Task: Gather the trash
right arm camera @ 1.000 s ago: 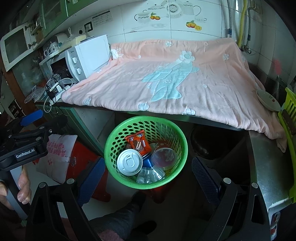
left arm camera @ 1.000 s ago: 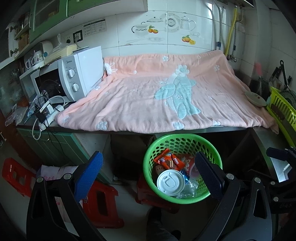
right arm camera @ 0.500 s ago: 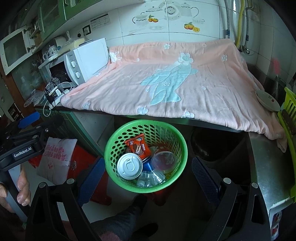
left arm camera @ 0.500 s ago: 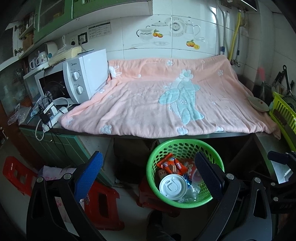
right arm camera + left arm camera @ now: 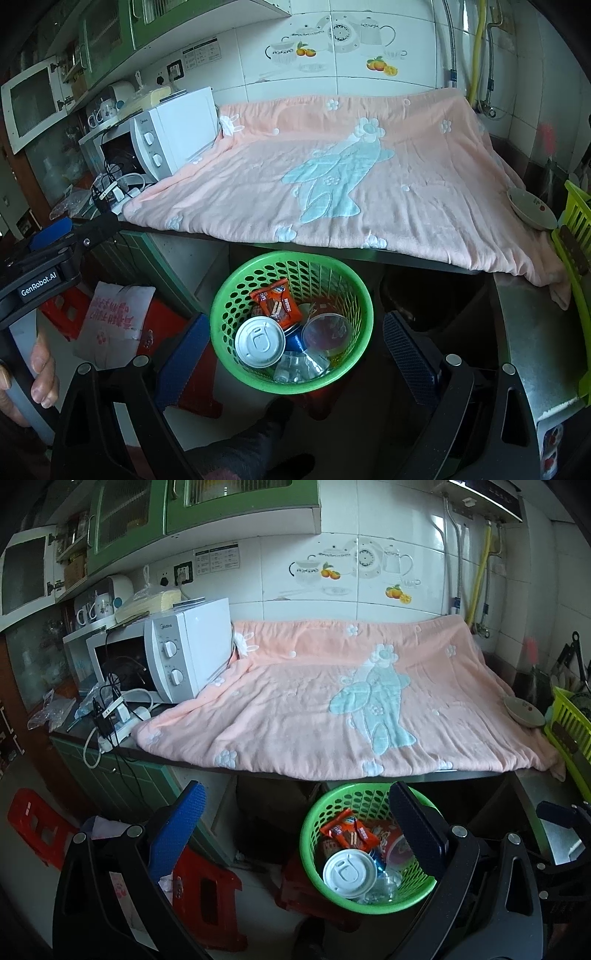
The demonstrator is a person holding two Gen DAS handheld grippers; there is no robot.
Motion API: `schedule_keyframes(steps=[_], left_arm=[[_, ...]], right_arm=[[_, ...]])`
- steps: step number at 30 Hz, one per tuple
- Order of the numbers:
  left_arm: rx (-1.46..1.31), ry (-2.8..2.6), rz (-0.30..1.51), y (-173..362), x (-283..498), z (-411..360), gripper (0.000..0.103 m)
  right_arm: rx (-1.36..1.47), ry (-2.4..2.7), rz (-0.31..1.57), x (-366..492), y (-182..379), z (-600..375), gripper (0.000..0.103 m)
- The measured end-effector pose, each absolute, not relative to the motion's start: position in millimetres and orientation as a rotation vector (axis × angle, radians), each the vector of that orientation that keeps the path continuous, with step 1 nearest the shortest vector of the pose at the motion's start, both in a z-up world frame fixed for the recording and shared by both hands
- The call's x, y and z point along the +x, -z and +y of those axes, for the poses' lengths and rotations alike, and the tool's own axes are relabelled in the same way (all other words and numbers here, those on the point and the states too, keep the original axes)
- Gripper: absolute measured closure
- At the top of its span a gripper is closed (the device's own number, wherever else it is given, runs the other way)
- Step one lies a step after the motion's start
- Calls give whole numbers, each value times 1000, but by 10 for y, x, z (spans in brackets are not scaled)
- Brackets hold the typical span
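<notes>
A green plastic basket (image 5: 312, 834) (image 5: 221, 295) stands on the floor below the counter edge. It holds an orange snack wrapper (image 5: 341, 830) (image 5: 277, 301), a white cup lid (image 5: 349, 873) (image 5: 259, 341), a clear cup (image 5: 325, 332) and crumpled clear plastic (image 5: 299, 365). My left gripper (image 5: 295, 797) is open and empty, above and left of the basket. My right gripper (image 5: 295, 325) is open and empty, with the basket between its fingers in view. The pink blanket (image 5: 332, 701) (image 5: 351, 177) on the counter carries no trash.
A white microwave (image 5: 184, 653) and tangled cables (image 5: 110, 716) sit at the counter's left. A small bowl (image 5: 524, 710) and a yellow-green rack (image 5: 572, 723) are at the right. Red stools (image 5: 207, 893) and a white bag (image 5: 114, 314) are on the floor.
Both grippers have risen and tilted up; the basket sits lower in each view and more wall and cabinets show. Both stay open and empty.
</notes>
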State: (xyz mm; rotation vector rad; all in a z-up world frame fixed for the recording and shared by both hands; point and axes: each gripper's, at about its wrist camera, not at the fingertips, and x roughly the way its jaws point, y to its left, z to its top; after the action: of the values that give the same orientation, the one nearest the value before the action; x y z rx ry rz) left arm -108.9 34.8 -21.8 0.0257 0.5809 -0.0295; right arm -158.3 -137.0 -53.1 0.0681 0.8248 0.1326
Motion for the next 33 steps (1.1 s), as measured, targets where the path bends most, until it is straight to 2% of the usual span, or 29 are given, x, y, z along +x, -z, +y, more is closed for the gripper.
schedule_keyframes(steps=[33], left_arm=[[26, 16, 533, 121, -1066, 352, 5]], right_arm=[[52, -85, 781, -1568, 461, -1434, 11]])
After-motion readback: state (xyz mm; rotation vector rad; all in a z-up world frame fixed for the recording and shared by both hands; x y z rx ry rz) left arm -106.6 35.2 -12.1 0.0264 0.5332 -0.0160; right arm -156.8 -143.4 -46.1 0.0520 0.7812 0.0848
